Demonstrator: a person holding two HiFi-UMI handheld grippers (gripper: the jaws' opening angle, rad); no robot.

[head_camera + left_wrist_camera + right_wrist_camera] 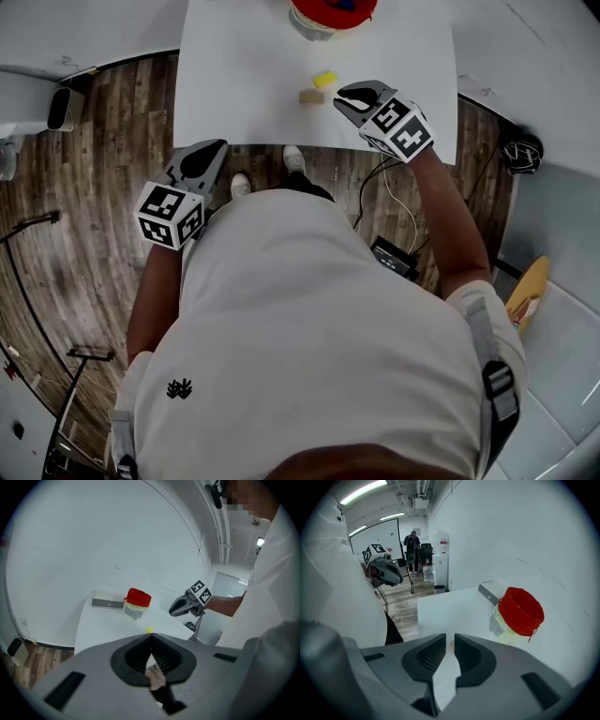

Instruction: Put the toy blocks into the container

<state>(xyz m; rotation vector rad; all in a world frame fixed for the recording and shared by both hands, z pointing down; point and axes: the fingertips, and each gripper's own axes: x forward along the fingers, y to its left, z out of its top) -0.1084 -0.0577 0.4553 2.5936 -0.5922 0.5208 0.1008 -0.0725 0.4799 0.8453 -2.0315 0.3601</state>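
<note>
- The person's white shirt [309,319] fills the foreground of the head view, with both arms reaching toward 12 o'clock.
- A tan block [311,97] and a yellow block [324,79] lie close together on the white table [234,75], both outside the container.
- The red-topped container [333,11] stands at 12 o'clock from the blocks, well apart; its contents cannot be made out.
- The right gripper [341,99] hangs just beside the tan block at its 3 o'clock, jaws narrowly parted and pinching nothing.
- The left gripper [214,150] waits at 8 o'clock over the wooden floor [94,234], its tips pressed together and empty.
- At least two blocks appear still to be placed, and neither is yet grasped.
</note>
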